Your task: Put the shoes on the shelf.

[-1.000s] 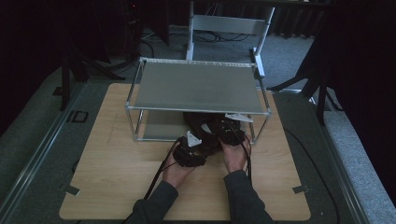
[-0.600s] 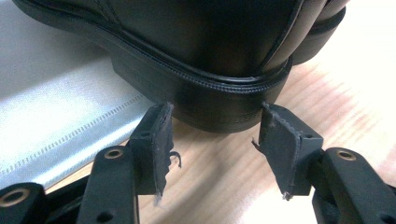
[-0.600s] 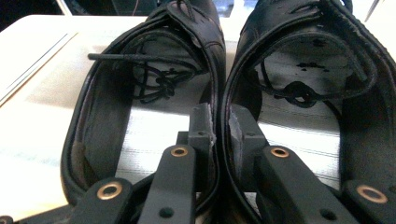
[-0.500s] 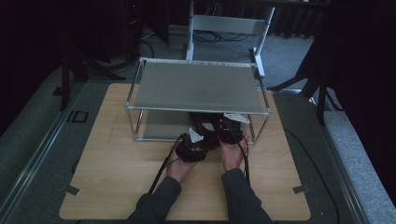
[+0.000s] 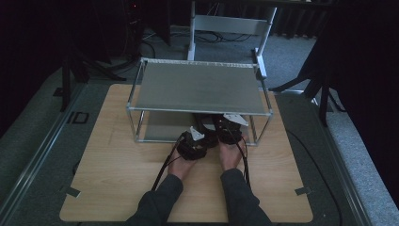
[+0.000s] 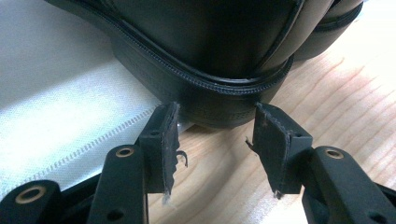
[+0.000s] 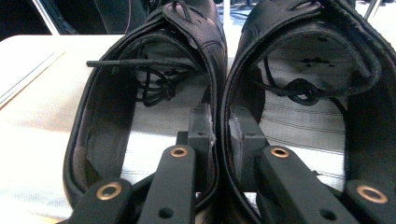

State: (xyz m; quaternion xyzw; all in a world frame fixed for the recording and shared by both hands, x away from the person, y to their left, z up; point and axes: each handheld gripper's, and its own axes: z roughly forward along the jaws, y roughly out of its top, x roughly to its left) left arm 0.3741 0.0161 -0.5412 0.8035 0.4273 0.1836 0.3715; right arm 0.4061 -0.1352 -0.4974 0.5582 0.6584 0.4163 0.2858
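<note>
Here, left to right: our left gripper [image 6: 212, 140], jaws parted, just short of a black shoe's heel [image 6: 219, 60] on the table [image 6: 336, 107]. Our right gripper [image 7: 220, 128] pinches two shoes' [image 7: 219, 60] touching inner walls, under the rack [image 5: 200, 87].

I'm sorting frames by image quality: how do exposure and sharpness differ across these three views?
High view: dim, dark surroundings, and the two-tier metal shelf rack shades the hands below. Left gripper view: pale wooden tabletop washed out, black leather shoe close and soft. Right gripper view: bright glare at left, insoles blown out, right tongs fairly sharp.
</note>
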